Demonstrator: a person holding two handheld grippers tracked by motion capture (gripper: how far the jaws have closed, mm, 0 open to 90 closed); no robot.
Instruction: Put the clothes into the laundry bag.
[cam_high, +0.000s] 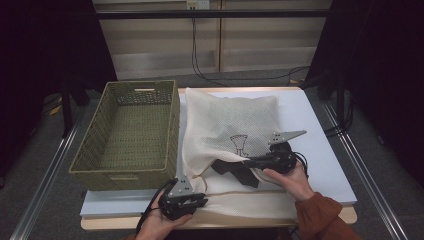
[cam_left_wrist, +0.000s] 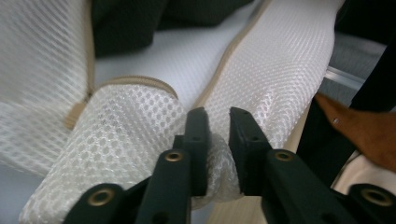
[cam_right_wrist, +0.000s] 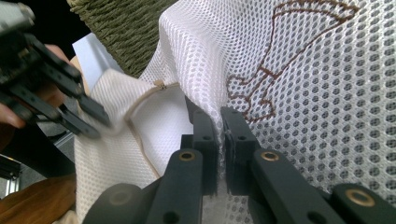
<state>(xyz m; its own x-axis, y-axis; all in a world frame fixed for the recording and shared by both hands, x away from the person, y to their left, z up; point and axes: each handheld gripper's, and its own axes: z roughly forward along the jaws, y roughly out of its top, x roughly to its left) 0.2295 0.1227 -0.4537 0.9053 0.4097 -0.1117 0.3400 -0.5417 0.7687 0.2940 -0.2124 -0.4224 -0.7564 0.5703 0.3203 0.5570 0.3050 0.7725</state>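
On the desk (cam_high: 320, 150), right tool (cam_high: 265, 161) clamps the mesh laundry bag's (cam_high: 225, 120) upper flap, lifting the mouth off the dark garment (cam_high: 237, 170), while left tool (cam_high: 192, 202), jaws parted, loosely straddles the lower edge.

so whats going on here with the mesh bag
A person works a white mesh bag on the table with a claw in each hand. The right claw pinches the upper layer at the bag's opening. The left claw has mesh between slightly parted jaws. A dark garment lies at the opening, beside a woven basket.
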